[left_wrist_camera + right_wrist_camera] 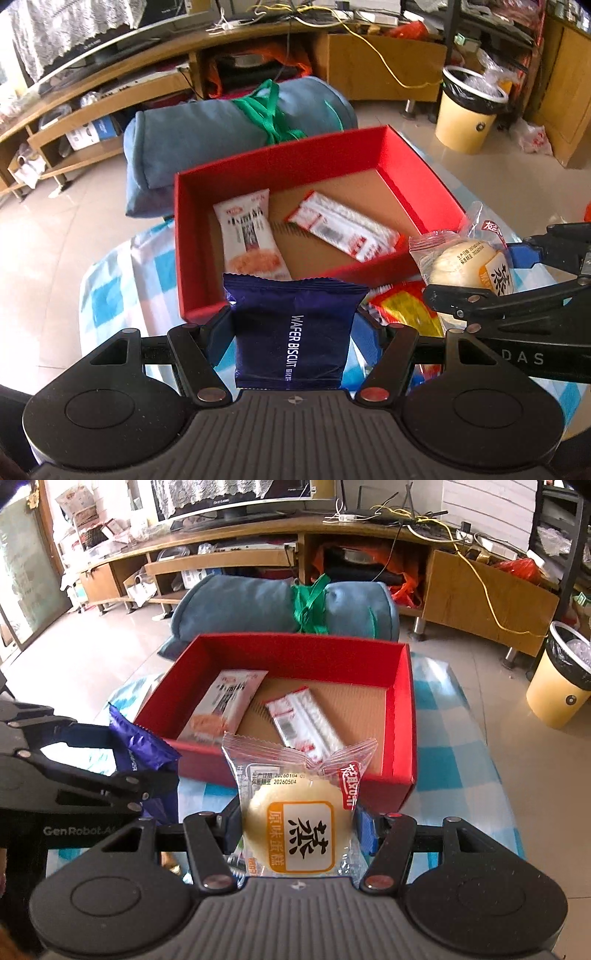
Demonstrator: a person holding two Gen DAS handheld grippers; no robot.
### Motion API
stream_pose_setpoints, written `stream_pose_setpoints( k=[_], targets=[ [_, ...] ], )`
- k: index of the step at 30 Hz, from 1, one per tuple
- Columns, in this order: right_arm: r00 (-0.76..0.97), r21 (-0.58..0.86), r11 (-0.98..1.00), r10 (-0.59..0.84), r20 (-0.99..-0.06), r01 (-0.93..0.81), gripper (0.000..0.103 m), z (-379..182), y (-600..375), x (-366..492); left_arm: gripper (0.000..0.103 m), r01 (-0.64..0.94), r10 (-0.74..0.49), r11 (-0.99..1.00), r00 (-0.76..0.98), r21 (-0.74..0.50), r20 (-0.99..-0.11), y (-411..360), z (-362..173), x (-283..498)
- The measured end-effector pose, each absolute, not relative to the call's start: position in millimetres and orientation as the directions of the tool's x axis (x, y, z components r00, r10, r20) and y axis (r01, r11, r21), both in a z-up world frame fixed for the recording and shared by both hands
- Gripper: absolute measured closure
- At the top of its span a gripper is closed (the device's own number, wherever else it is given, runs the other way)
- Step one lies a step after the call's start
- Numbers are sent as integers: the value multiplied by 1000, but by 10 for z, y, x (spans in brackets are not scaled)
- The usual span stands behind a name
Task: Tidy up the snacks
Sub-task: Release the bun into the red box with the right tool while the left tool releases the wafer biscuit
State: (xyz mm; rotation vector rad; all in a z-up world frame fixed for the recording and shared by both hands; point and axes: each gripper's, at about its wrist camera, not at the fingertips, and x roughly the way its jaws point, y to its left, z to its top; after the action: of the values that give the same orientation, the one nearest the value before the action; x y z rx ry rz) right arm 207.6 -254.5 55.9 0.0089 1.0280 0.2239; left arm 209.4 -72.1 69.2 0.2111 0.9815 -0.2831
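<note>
My left gripper is shut on a purple wafer biscuit pack, held upright just before the near wall of the red box. My right gripper is shut on a clear-wrapped steamed cake, held just before the near wall of the box. The box holds a white-and-orange snack pack at the left and a white-and-red packet in the middle. The right gripper with the cake shows at the right of the left wrist view. The purple pack shows at the left of the right wrist view.
A yellow-and-red snack lies on the blue checked cloth near the box. A rolled blue bundle with green straps lies behind the box. A yellow bin stands at the right. A wooden TV cabinet runs along the back.
</note>
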Motion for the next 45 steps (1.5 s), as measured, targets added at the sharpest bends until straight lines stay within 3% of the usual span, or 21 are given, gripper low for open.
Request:
stream_pose_setpoints(
  k=[16, 30, 34, 45],
  targets=[
    [523, 160, 978, 208, -827, -136, 50, 526, -2608, 2792, 30, 247, -100, 968, 575, 55, -812, -729, 756, 2725],
    [475, 152, 982, 188, -860, -113, 50, 78, -2605, 3282, 33, 192, -36, 978, 520, 76, -853, -790, 374, 3148],
    [459, 154, 981, 190, -868, -114, 50, -40, -2579, 3342, 50, 210, -31, 974, 487, 82, -873, -839, 251, 3168],
    [468, 67, 989, 121, -875, -131, 47, -108, -2528, 3353, 30, 210, -6, 971, 491, 112, -871, -805, 239, 3144]
  ],
)
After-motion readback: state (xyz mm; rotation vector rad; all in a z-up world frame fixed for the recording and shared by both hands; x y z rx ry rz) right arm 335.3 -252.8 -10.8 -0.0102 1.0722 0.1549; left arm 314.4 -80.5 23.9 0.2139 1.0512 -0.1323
